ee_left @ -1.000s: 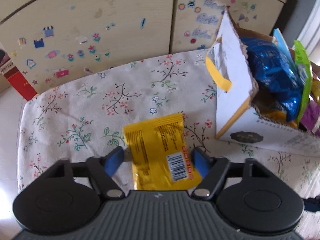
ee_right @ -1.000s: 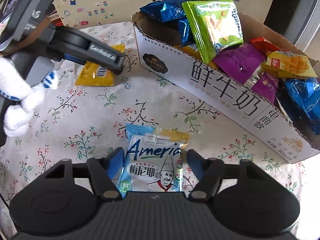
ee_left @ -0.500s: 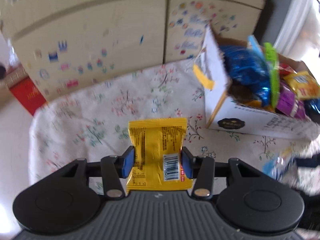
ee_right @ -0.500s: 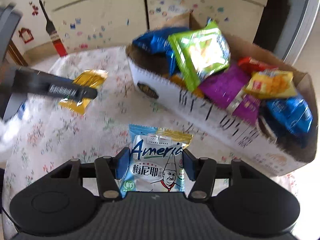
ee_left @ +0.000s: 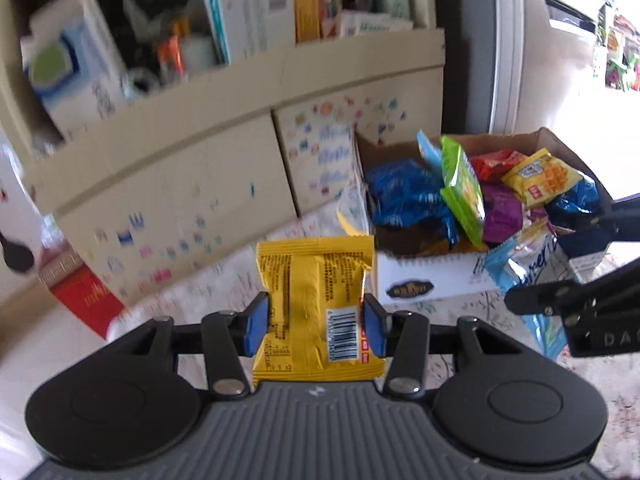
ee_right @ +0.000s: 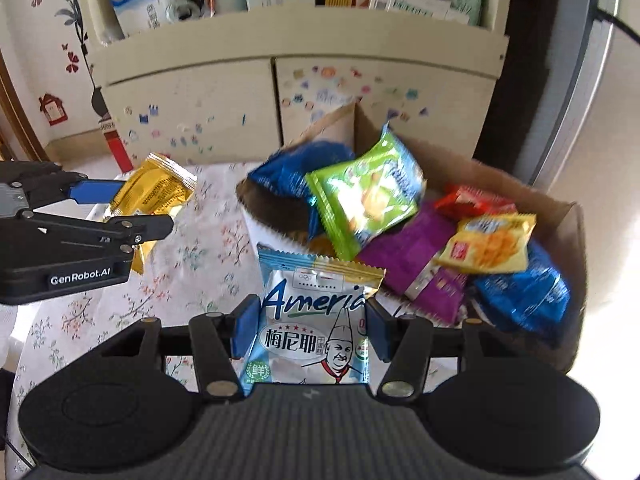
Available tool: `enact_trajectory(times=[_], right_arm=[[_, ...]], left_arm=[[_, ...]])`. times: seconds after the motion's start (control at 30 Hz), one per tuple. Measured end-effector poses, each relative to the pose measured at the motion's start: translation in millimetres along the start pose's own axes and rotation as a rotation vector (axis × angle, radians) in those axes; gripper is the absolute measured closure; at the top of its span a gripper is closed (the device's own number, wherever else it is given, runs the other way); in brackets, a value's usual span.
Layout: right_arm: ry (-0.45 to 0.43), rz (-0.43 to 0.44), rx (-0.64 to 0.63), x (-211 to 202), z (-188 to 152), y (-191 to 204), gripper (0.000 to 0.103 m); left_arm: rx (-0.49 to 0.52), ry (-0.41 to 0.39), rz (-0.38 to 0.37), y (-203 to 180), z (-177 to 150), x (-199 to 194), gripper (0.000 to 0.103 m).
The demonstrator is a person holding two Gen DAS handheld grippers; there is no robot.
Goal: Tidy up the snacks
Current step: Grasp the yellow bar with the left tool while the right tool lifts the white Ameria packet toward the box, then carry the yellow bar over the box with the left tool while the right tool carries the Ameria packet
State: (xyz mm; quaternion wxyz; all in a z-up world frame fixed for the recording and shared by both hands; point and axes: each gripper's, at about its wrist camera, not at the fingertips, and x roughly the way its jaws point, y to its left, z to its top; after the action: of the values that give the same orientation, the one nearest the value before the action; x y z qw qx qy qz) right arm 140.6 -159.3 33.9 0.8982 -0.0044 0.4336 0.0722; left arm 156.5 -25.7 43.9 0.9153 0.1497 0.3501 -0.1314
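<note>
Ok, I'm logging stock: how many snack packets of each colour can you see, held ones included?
Blue packets: 2
Green packet: 1
Purple packets: 2
Red packet: 1
Yellow packets: 2
White-and-blue packet: 1
Total: 9, not counting any buried underneath.

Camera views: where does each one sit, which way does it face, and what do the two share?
Left wrist view: sits on the left hand-held gripper, looking forward and down along its fingers at the yellow snack packet it clamps; the right hand-held gripper juts in at right.
Right wrist view: sits on the right hand-held gripper, facing the cardboard box over the blue-and-white snack packet it clamps; the left hand-held gripper enters at left.
Shared: both packets, the box of snacks, the floral tablecloth, the stickered cabinet.
</note>
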Motion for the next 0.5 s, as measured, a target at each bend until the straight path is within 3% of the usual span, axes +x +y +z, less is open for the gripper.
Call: enact_trajectory(times=[0.27,0.5], right_arm=[[-0.09,-0.029,0.014,-21,16,-17,0.041],[-0.189,-0.067,0.116,-44,32,-53,0.041]], left_arm=[[-0.024,-0.088,0.006,-8,18,-10,0.055],[-0.035,-0.156,-0.018,-19,36,-17,0.055]])
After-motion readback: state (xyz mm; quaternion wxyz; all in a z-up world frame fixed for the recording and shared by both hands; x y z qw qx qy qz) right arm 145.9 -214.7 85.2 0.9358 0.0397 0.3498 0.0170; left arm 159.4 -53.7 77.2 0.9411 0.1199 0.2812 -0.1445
